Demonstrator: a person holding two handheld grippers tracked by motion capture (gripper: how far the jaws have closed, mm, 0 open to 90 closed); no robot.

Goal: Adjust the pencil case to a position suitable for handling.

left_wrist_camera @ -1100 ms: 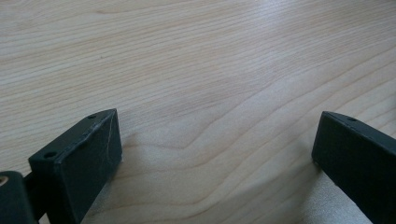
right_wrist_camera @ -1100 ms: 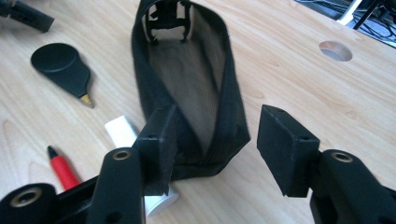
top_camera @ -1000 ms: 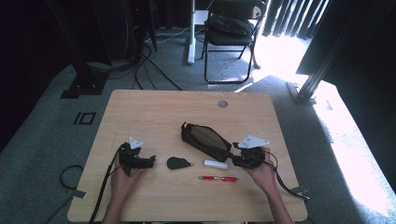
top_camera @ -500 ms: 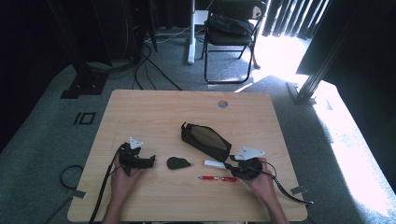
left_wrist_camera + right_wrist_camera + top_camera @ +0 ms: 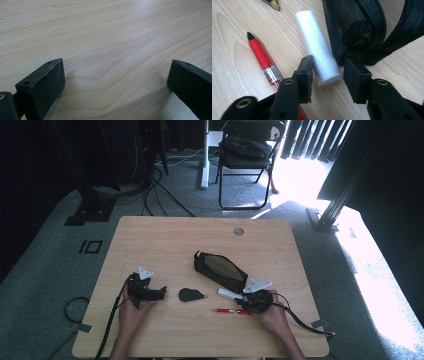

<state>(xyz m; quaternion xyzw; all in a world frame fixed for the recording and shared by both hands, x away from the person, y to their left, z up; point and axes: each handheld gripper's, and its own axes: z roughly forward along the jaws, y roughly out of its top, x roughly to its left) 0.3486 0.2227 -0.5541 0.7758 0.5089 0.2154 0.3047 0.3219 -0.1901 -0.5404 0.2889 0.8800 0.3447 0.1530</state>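
Jaws of the right gripper [image 5: 328, 80] have just been closing around the near end of the white tube [image 5: 318, 56] – not yet pressing. It lies on the table [image 5: 165, 237] beside the black pouch [image 5: 220, 270]. Better to centre it, then squeeze gently.

We see the table [image 5: 150, 240] in the middle of the high view, with a chair [image 5: 247, 150] behind it at the top of the frame. On the table, the pouch [image 5: 220, 270] lies right of centre. Just below its lower right end lies the white tube [image 5: 229, 294], and the pen [image 5: 227, 310] lies below that. Left of the tube sits a small flat piece [image 5: 191, 295]. In the right gripper view, we find the tube [image 5: 318, 50] between pen [image 5: 263, 61] and pouch [image 5: 367, 27].
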